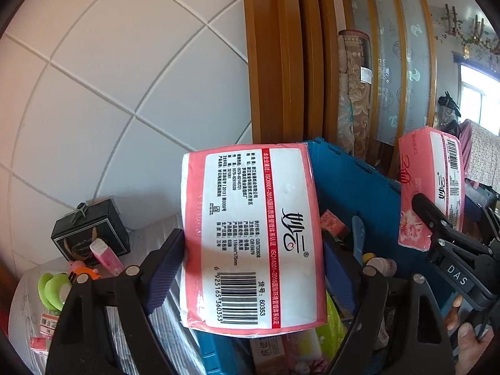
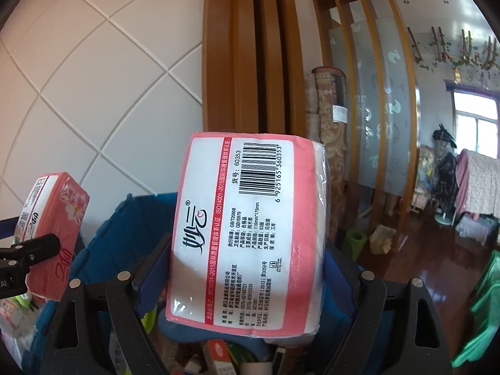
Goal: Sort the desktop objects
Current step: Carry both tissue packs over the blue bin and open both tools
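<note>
Each gripper, left gripper (image 1: 253,268) and right gripper (image 2: 247,268), pinches a soft, light tissue pack (image 1: 253,234) across its squashy sides above the blue crate (image 1: 353,181).

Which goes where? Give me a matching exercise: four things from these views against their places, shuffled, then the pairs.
1 blue crate
2 black box
3 rolled carpet
4 tissue pack

a clamped in the left gripper
b upright by the glass screen
c under the held pack, holding small items
d beside the tiled wall

Pairs: 1-c, 2-d, 3-b, 4-a
</note>
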{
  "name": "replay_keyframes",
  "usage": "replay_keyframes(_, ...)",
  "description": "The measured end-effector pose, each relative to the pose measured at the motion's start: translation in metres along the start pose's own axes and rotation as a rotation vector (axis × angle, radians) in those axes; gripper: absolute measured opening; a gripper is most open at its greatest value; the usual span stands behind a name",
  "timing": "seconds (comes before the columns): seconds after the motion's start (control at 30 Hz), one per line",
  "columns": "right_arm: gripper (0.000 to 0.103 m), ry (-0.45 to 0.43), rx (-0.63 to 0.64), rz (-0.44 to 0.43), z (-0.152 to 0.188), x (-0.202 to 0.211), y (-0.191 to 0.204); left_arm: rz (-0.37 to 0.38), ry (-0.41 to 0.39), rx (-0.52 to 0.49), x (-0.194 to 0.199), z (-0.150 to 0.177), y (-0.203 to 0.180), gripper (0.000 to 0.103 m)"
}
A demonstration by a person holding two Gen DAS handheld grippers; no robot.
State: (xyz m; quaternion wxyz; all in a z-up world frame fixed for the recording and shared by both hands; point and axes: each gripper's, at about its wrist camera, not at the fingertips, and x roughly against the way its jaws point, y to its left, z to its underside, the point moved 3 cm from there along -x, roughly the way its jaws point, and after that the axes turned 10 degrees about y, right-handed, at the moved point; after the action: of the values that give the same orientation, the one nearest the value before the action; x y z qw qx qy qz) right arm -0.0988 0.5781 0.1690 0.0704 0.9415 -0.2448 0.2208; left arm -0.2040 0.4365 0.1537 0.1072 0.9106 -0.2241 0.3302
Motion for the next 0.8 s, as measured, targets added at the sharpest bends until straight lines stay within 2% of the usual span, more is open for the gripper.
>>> replay_keyframes(0.07, 0.087, 0.022, -0.01, -0.005, 0.001, -0.012, -0.01, 0.008, 0.037, 0.0, -0.014, -0.003, -0.011, 0.084)
replay_keyframes(0.13, 0.087, 0.026, -0.043, -0.078, -0.002, -0.016, -0.019, 0.015, 0.063, 0.0, -0.026, -0.003, -0.019, 0.084)
replay_keyframes(0.17, 0.087, 0.015, -0.041, -0.081, -0.003, -0.015, -0.022, 0.013, 0.075, 0.004, -0.031, -0.003, -0.022, 0.084)
replay_keyframes(0.27, 0.087, 0.048, -0.031, -0.054, -0.003, -0.021, -0.018, 0.014, 0.091, 0.0, -0.043, 0.002, -0.025, 0.084)
replay_keyframes(0.33, 0.087, 0.071, -0.027, -0.051, -0.003, -0.024, -0.016, 0.015, 0.138, 0.001, -0.053, 0.004, -0.026, 0.085)
replay_keyframes(0.4, 0.087, 0.068, -0.032, -0.03, -0.002, -0.022, -0.016, 0.046, 0.162, 0.022, -0.057, 0.004, -0.023, 0.085)
replay_keyframes(0.5, 0.088, 0.071, -0.01, -0.024, 0.0, -0.021, -0.01, 0.043, 0.172, 0.06, -0.059, 0.005, -0.017, 0.085)
replay_keyframes(0.63, 0.089, 0.073, 0.03, 0.0, 0.0, -0.025, -0.007, 0.077, 0.223, 0.121, -0.068, 0.012, -0.012, 0.085)
replay_keyframes(0.73, 0.094, 0.071, 0.043, 0.024, -0.001, -0.025, -0.006, 0.073, 0.198, 0.085, -0.062, 0.013, -0.019, 0.085)
replay_keyframes(0.77, 0.102, 0.063, 0.044, 0.023, -0.001, -0.024, -0.006, 0.07, 0.189, 0.077, -0.061, 0.013, -0.021, 0.085)
replay_keyframes(0.8, 0.103, 0.056, 0.04, 0.028, -0.002, -0.024, -0.007, 0.067, 0.19, 0.071, -0.06, 0.014, -0.022, 0.085)
